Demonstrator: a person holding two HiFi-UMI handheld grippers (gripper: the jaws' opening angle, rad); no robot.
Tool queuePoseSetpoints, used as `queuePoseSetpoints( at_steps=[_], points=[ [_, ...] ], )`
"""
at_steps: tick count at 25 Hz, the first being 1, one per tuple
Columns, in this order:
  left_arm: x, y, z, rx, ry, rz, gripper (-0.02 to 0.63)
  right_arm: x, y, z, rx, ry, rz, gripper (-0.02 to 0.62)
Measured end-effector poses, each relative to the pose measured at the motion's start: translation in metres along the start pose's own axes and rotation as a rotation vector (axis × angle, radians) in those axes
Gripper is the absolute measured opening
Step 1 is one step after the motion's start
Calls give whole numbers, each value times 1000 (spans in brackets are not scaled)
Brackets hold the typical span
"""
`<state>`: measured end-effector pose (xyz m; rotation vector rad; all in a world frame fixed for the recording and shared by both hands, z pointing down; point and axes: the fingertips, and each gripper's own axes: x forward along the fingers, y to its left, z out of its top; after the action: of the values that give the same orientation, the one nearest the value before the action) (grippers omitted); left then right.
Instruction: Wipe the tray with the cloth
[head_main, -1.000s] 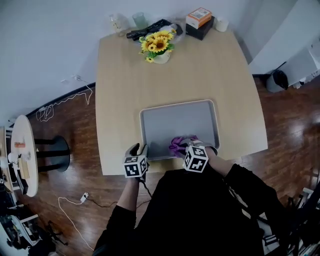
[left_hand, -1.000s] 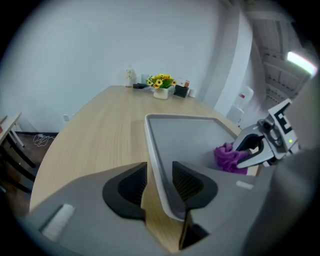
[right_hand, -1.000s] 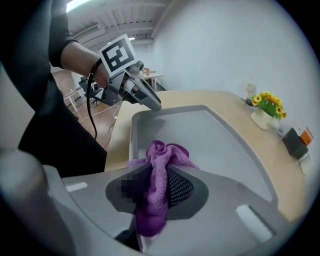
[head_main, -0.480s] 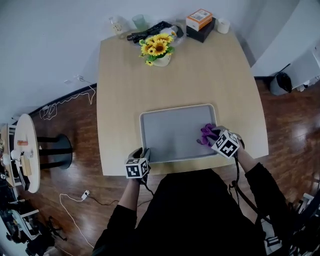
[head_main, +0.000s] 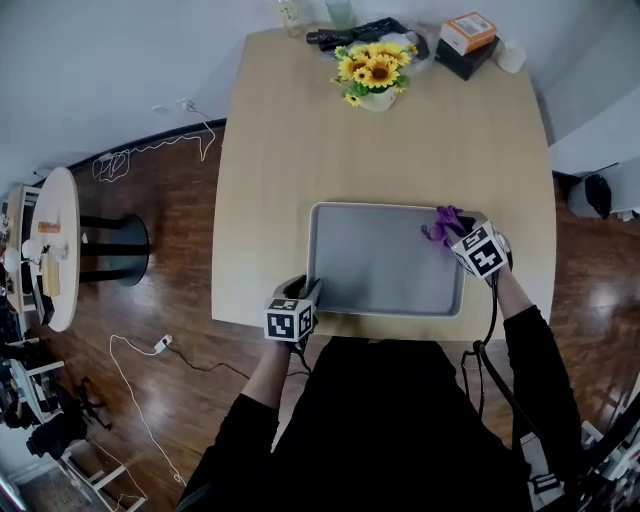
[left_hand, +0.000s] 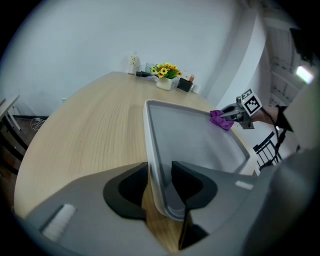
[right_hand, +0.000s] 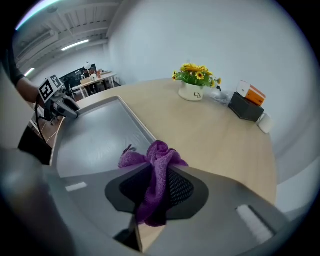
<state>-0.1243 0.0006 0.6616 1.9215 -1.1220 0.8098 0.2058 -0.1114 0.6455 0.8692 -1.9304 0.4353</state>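
Observation:
A grey metal tray (head_main: 380, 262) lies near the front edge of the wooden table (head_main: 300, 150). My left gripper (head_main: 307, 290) is shut on the tray's near left corner, with the rim (left_hand: 152, 150) between its jaws (left_hand: 160, 180). My right gripper (head_main: 452, 232) is shut on a bunched purple cloth (head_main: 443, 221) at the tray's far right corner. In the right gripper view the cloth (right_hand: 159, 154) sticks out past the gripper (right_hand: 155, 192) onto the tray's edge (right_hand: 135, 120). The left gripper view shows the cloth (left_hand: 220, 120) across the tray.
A sunflower pot (head_main: 375, 75), an orange box on a black box (head_main: 468, 38), a white cup (head_main: 512, 57), a dark object (head_main: 352, 35) and glasses stand along the table's far edge. A round side table (head_main: 50, 255) and cables are on the floor at left.
My right gripper has swept the cloth from the tray's near middle to the right side, then up to the far right corner. The left gripper has stayed on the near left corner.

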Motion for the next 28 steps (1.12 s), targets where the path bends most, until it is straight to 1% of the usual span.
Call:
queuePoseSetpoints(
  at_steps=[3, 6, 13, 17, 19, 21, 24, 26, 28],
  points=[
    [1, -1, 1, -2, -7, -10, 132, 6, 6, 8, -38, 53, -6, 83],
    [1, -2, 1, -1, -18, -20, 129, 16, 26, 35, -113, 76, 12, 83],
    [2, 2, -1, 22, -43, -44, 124, 55, 98, 105, -244, 17, 78, 83],
    [0, 8, -1, 29, -46, -56, 124, 78, 149, 148, -336, -7, 87, 83],
    [-1, 10, -2, 22, -49, -60, 124, 81, 174, 159, -360, -12, 87, 81],
    [-3, 10, -4, 13, -44, -61, 124, 76, 196, 152, -363, -18, 109, 81],
    [-3, 6, -5, 14, -28, -70, 124, 55, 209, 118, -345, -27, 144, 81],
    [-2, 5, -3, 34, -15, -69, 124, 40, 200, 90, -284, -29, 131, 81],
    [-2, 4, -2, 67, 5, -55, 124, 26, 180, 64, -171, -29, 109, 81]
  ],
)
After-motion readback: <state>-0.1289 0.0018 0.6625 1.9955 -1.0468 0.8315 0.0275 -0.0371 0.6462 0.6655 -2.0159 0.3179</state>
